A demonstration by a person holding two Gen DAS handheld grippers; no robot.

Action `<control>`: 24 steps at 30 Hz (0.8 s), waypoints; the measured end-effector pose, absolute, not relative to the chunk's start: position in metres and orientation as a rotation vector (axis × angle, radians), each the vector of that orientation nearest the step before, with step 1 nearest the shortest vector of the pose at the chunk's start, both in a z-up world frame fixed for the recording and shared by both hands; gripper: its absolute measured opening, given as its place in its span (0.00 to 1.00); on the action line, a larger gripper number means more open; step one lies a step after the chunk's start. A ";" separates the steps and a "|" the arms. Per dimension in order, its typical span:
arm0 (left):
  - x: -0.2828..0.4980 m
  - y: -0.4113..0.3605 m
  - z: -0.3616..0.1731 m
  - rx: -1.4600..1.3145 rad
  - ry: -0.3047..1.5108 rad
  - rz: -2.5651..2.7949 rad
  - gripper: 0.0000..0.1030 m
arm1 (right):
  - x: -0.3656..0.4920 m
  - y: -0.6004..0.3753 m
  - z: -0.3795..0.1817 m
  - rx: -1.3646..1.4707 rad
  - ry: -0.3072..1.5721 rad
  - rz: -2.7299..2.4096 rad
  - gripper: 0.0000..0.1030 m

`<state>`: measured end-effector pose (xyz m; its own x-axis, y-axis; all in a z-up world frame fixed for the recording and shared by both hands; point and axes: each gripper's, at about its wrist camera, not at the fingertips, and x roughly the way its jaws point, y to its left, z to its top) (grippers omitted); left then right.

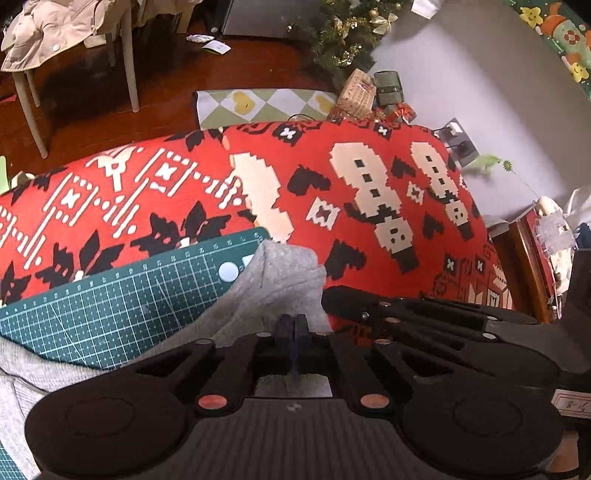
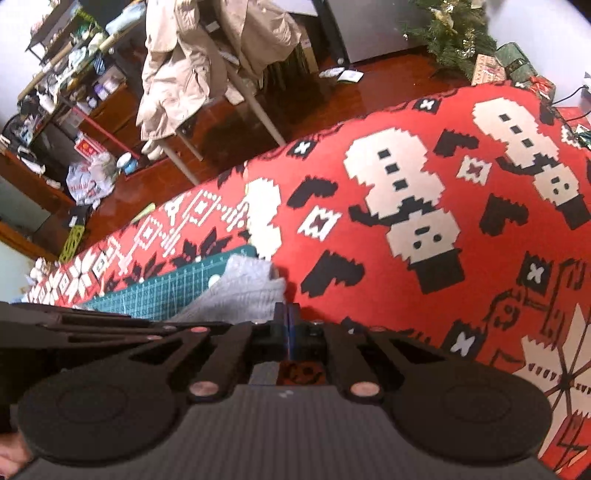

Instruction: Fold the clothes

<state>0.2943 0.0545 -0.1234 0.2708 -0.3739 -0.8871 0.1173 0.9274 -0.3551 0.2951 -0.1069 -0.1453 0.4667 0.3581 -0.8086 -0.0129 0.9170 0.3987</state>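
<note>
A grey knit garment (image 1: 280, 280) lies partly on a green cutting mat (image 1: 110, 310), on a table under a red patterned cloth (image 1: 332, 206). One fold of it rises into a peak at my left gripper (image 1: 293, 321), whose fingers are shut on the fabric. My right gripper (image 1: 327, 299) comes in from the right, its tip at the same fold's right edge. In the right wrist view the right gripper (image 2: 287, 310) is shut at the edge of the grey garment (image 2: 243, 291), apparently pinching it. The left gripper's body sits close on the left there. The rest of the garment is hidden below both tools.
Beyond the table's far edge are a wooden floor, a chair draped with a beige coat (image 2: 177, 66), a checkered floor mat (image 1: 258, 105), a Christmas tree (image 1: 343, 33) with wrapped gifts (image 1: 358, 92), and cluttered shelves (image 2: 74, 74). The red cloth (image 2: 406, 184) stretches far and right.
</note>
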 end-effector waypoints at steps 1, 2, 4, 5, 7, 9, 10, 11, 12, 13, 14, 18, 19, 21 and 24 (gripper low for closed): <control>0.292 0.054 -0.122 -0.235 1.258 -0.337 0.02 | 0.294 -0.108 -0.143 0.370 1.061 0.236 0.01; 0.290 0.054 -0.121 -0.234 1.259 -0.338 0.02 | 0.291 -0.107 -0.140 0.372 1.061 0.244 0.01; 0.285 0.054 -0.118 -0.231 1.262 -0.342 0.01 | 0.284 -0.105 -0.135 0.370 1.069 0.259 0.01; 0.283 0.054 -0.117 -0.229 1.263 -0.344 0.01 | 0.278 -0.103 -0.134 0.360 1.077 0.260 0.01; 0.278 0.054 -0.115 -0.226 1.266 -0.347 0.02 | 0.268 -0.099 -0.134 0.357 1.097 0.266 0.01; 0.271 0.054 -0.114 -0.223 1.274 -0.349 0.02 | 0.257 -0.097 -0.135 0.362 1.114 0.272 0.01; 0.266 0.053 -0.116 -0.220 1.283 -0.349 0.02 | 0.251 -0.095 -0.137 0.362 1.124 0.275 0.01; 0.261 0.052 -0.118 -0.219 1.293 -0.348 0.02 | 0.246 -0.093 -0.138 0.362 1.135 0.278 0.01; 0.257 0.052 -0.119 -0.219 1.299 -0.347 0.02 | 0.241 -0.092 -0.139 0.361 1.142 0.280 0.01; 0.253 0.052 -0.119 -0.219 1.303 -0.346 0.02 | 0.237 -0.091 -0.141 0.359 1.149 0.281 0.01; 0.249 0.052 -0.119 -0.219 1.307 -0.345 0.02 | 0.232 -0.091 -0.142 0.358 1.156 0.283 0.01; 0.234 0.052 -0.120 -0.219 1.324 -0.344 0.02 | 0.215 -0.092 -0.140 0.367 1.177 0.284 0.02; 0.231 0.051 -0.120 -0.218 1.327 -0.346 0.02 | 0.209 -0.091 -0.138 0.363 1.181 0.288 0.02; 0.224 0.050 -0.120 -0.218 1.335 -0.349 0.02 | 0.198 -0.090 -0.135 0.356 1.191 0.299 0.02; 0.215 0.048 -0.121 -0.216 1.348 -0.353 0.02 | 0.183 -0.086 -0.134 0.347 1.218 0.313 0.02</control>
<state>0.2149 0.0484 -0.1212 0.1796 -0.3700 -0.9115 0.1240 0.9277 -0.3522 0.1832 -0.0865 -0.1342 0.3156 0.4149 -0.8534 -0.0485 0.9052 0.4221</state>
